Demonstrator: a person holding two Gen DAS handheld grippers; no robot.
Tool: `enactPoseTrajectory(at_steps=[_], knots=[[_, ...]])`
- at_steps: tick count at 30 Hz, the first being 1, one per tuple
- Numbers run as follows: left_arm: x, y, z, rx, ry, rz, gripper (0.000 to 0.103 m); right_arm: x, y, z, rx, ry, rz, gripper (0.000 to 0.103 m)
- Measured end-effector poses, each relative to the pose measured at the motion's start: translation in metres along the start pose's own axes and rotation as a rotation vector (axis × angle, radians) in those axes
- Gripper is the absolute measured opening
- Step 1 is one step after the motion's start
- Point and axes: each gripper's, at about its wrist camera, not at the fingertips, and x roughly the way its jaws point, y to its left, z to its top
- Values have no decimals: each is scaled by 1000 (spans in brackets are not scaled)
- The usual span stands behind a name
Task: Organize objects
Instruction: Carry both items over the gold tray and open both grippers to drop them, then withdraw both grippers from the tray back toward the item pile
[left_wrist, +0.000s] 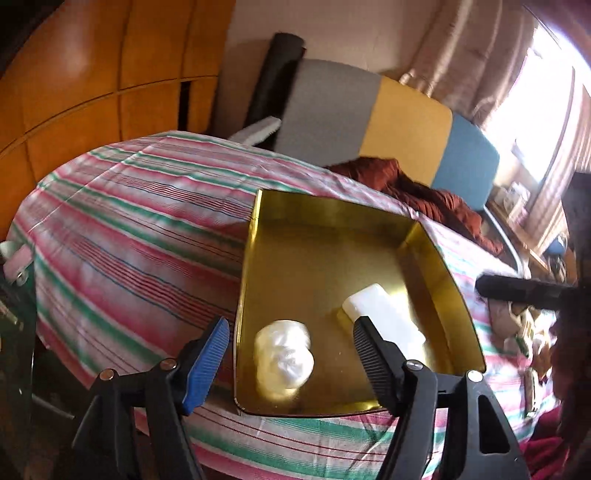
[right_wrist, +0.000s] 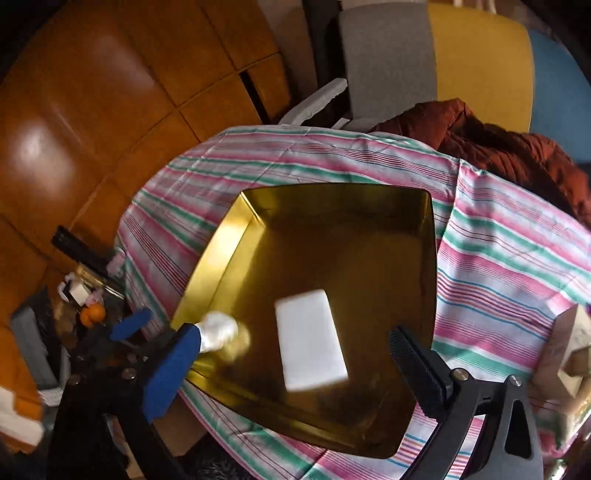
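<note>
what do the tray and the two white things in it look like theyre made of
Tray: thin polished metal, brass or gold toned, with mirror reflections.
White block: matte and smooth, perhaps soap or foam.
White lump: crinkled, glossy, probably thin plastic film or a bag.

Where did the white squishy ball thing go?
The white crumpled ball lies inside the gold tray, in its near left corner, beside the white block, on the striped cloth.
</note>
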Motion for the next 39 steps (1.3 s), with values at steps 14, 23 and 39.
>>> enactPoseTrajectory(at_steps=[14,23,39], knots=[[-28,-28,-3,23,-55,112,74,-31,11,-55,-34,-208,-220,103],[-24,-36,-15,50,-33,186,73,-41,15,-74,-53,-265,-269,103],[-17,-61,-24,95,29,62,74,-56,-30,-98,62,-268,-313,103]])
